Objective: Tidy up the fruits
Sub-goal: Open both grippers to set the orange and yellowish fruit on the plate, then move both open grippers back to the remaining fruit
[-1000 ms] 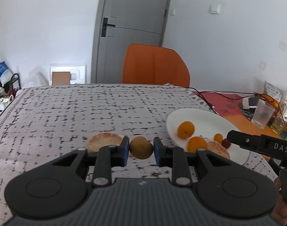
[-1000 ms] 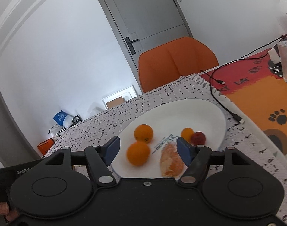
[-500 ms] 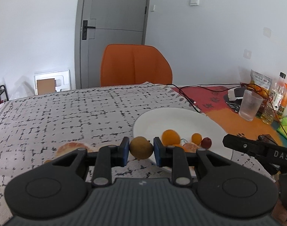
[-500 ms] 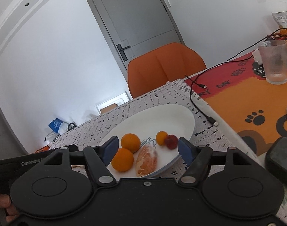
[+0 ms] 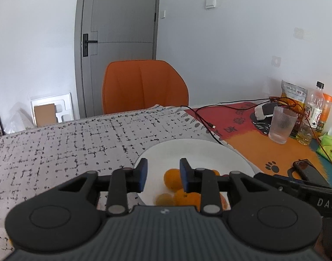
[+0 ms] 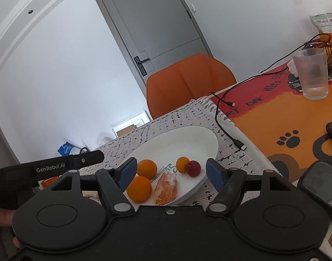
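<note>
The left gripper (image 5: 162, 174) points forward and slightly down over the near rim of the white plate (image 5: 200, 150), its blue-padded fingers (image 5: 142, 174) spreading apart with nothing between them. Below the gap, a small brownish-green fruit (image 5: 165, 199) lies on the plate, blurred, just at 9 o'clock of an orange (image 5: 185, 198); a second orange (image 5: 173, 177) sits just beyond them toward 12 o'clock. In the right wrist view the left gripper's black side bar (image 6: 57, 166) reaches in from 9 o'clock, level with the plate's near-left rim, and part of the hand (image 6: 4, 224) holding it shows at the lower left edge. The right gripper (image 6: 170, 174) is held low at the plate's near edge, tilted a little downward, with its fingers (image 6: 213, 175) wide apart and empty, framing the fruit. Between them on the plate (image 6: 200, 141) lie two oranges (image 6: 138, 189), one nearer and one just behind it, a peeled orange piece (image 6: 166, 188) touching the near rim, and farther at 1 o'clock a small orange fruit (image 6: 182, 164) touching a red fruit (image 6: 193, 168). The plate stands on the patterned cloth of the desk (image 5: 68, 143). At 3 o'clock of it a black cable (image 6: 227, 126) trails across the orange mat (image 6: 274, 117), where a ribbed glass (image 6: 314, 74) stands well apart. An orange chair (image 5: 144, 84) stands behind the desk at 12 o'clock.
</note>
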